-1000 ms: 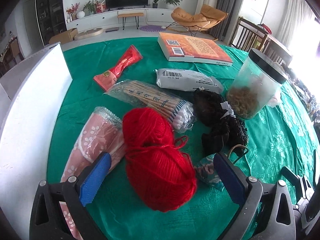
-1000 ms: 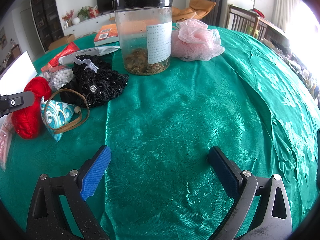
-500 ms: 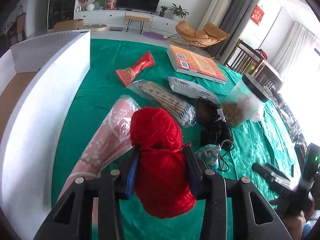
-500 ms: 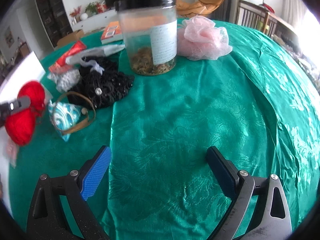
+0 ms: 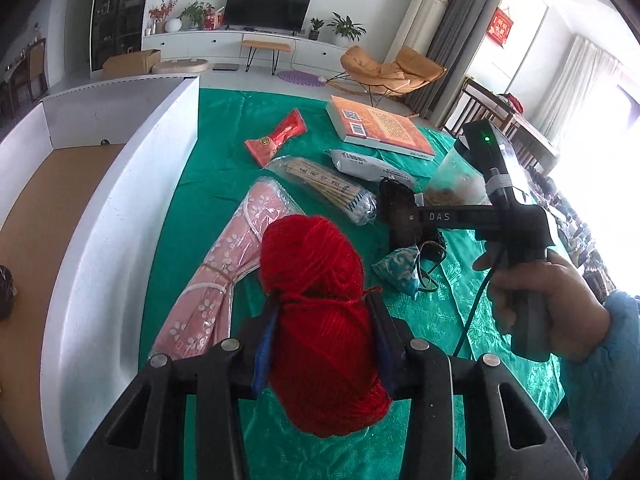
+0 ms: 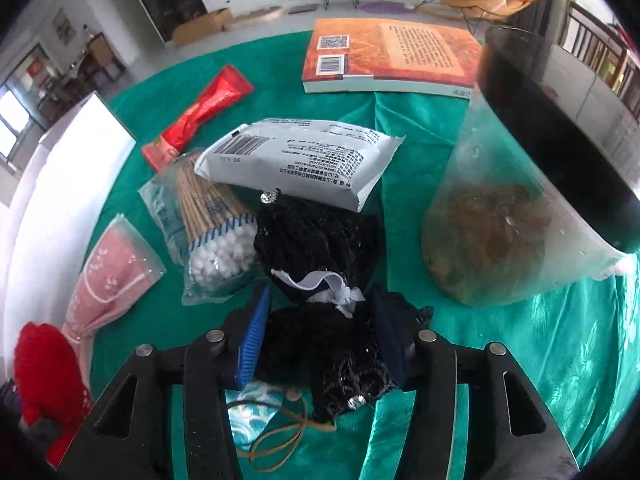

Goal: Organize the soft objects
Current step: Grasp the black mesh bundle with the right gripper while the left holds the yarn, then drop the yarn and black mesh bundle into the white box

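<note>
A living room lies behind a worktop (image 5: 224, 152) draped in green cloth. The left gripper (image 5: 320, 344), whose fingers were spread around the red yarn ball (image 5: 316, 280) a second ago, now clamps it and has lifted it off the cloth, beside the white box (image 5: 120, 208). The right gripper (image 6: 320, 336), empty before, has closed on the black lace bundle (image 6: 320, 240) between the cotton swabs (image 6: 216, 240) and jar (image 6: 500, 220). Both soft things look ready for boxing.
</note>
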Tool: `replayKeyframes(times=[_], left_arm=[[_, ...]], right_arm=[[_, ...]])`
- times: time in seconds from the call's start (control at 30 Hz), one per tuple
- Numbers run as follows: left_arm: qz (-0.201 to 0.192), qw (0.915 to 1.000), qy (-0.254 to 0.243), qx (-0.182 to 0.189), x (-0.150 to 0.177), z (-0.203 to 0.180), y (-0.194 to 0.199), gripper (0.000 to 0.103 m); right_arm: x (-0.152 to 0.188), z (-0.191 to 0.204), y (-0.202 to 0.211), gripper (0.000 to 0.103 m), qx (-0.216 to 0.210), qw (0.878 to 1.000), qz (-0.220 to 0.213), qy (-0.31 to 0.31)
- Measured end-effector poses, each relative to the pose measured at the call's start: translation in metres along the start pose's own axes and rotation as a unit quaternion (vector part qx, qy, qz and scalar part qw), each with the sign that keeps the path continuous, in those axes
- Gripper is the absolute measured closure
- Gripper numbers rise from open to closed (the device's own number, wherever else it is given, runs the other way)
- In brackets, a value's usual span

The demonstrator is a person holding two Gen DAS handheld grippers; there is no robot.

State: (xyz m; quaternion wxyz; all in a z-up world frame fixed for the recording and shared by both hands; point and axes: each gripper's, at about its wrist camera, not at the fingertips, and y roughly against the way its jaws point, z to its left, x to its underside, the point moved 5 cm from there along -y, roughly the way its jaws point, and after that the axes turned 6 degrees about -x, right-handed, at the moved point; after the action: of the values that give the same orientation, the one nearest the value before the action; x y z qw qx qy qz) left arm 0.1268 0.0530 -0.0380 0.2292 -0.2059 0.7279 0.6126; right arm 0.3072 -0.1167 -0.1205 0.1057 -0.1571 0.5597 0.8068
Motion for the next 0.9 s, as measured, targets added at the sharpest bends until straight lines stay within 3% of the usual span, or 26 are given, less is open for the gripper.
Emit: replayKeyframes(times=[0.07, 0.13, 0.37, 0.63, 0.73, 0.9], left_arm=[[-0.003, 1.0, 0.003, 0.004, 0.001, 0.0, 0.002, 0.062], [-0.005, 0.9999, 0.006, 0.012, 0.001, -0.001, 0.003, 0.062], [-0.004, 0.9994, -0.003, 0.035, 0.005, -0.014, 0.009, 0.062], [-0.005, 0.9991, -0.02, 0.038, 0.015, -0.023, 0.024, 0.062], [-0.012, 0.9991, -0.023, 0.033, 0.015, -0.021, 0.031, 0.062], [-0.024, 0.9991, -0.02, 0.029, 0.01, -0.017, 0.044, 0.062]], right_arm=[[0.009, -0.004, 0.013, 0.072, -0.001, 1.0, -0.013, -0.001], [0.021, -0.005, 0.036, 0.074, -0.008, 0.999, -0.033, -0.001], [0.075, -0.034, 0.126, 0.074, 0.007, 0.993, -0.112, -0.043], [0.152, -0.101, 0.126, 0.074, 0.043, 0.981, -0.102, -0.159], [0.16, -0.118, 0.135, 0.074, 0.049, 0.972, -0.135, -0.186], [0.144, -0.142, 0.145, 0.074, 0.077, 0.964, -0.161, -0.198]])
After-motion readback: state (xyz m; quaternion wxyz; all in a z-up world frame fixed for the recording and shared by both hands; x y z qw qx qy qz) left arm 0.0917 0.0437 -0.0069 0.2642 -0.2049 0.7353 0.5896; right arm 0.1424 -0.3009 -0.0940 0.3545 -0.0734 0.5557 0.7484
